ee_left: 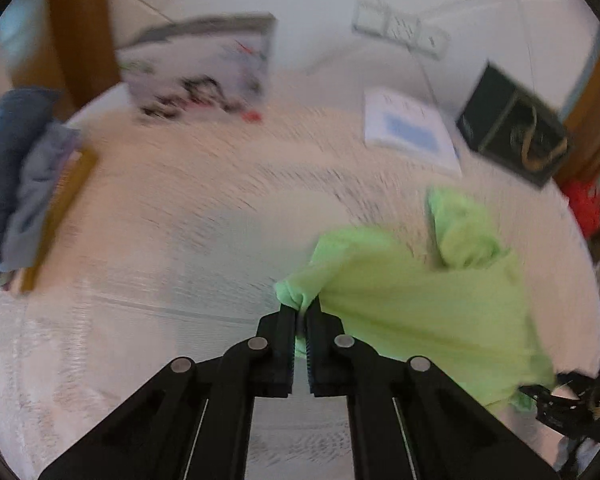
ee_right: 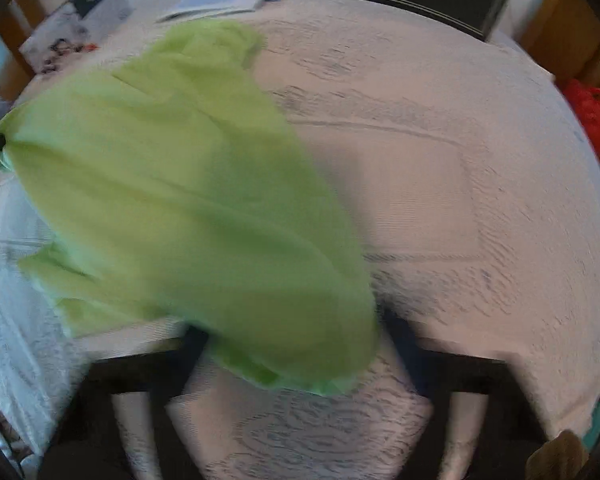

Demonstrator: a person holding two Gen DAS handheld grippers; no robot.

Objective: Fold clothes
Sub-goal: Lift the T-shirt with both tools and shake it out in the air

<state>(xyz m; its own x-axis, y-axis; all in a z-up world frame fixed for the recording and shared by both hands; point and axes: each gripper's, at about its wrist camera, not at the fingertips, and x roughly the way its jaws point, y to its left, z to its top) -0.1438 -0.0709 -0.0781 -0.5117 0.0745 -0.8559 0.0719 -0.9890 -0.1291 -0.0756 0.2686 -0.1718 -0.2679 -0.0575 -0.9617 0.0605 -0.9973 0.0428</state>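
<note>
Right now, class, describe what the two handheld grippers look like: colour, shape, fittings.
The left gripper is matte black plastic, with angular linkage arms, round silver pivot pins and ribbed inner finger pads. The right gripper also appears black, but blur and the green cloth hide its details.

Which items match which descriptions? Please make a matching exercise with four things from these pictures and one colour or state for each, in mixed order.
Things:
1. garment
2. left gripper
3. box
4. booklet

Descriptions:
a. white with a blue patch
b. light green
c. dark, with a gold design
d. shut on a bunch of cloth

Pairs: 1-b, 2-d, 3-c, 4-a
</note>
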